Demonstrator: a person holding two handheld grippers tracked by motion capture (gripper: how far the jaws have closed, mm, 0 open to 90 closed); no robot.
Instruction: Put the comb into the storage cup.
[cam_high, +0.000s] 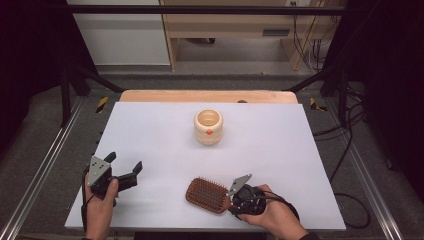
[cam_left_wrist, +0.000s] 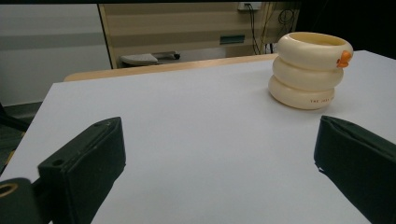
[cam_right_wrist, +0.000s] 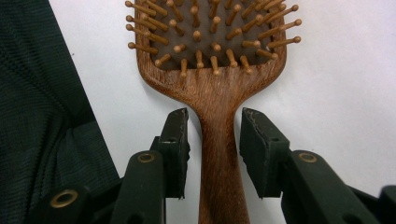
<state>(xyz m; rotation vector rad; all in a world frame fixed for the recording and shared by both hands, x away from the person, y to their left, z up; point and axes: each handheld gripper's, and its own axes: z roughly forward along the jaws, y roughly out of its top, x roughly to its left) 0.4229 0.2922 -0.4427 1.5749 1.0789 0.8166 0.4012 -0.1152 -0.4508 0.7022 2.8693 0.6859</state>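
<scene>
The white rectangular table top (cam_high: 280, 150) in front of you carries just two things, well apart: a cream-coloured cup shaped like three stacked rings with a small orange mark (cam_high: 208, 126) near the middle toward the far edge, and a brown wooden paddle hairbrush with wooden pins (cam_high: 207, 195) lying pins-up near your edge, its handle pointing toward your right hand. Judged from its build, the brush is light and stiff, its smooth handle a little slippery, so take it on the straight neck just below the head rather than on the pins, which give the pads nothing flat to bear on. Your right gripper (cam_right_wrist: 214, 135) is already there: in the right gripper view its jaws stand narrow on either side of the handle (cam_right_wrist: 218, 154), with a slim gap showing on each side, so the pads (cam_right_wrist: 175, 140) do not yet press the wood. Your left gripper (cam_high: 124, 169) rests near the left front corner with its jaws spread wide and nothing between them. Nothing lies between brush and cup; the cup looks easy to tip, so mind it if you carry the brush that way.
</scene>
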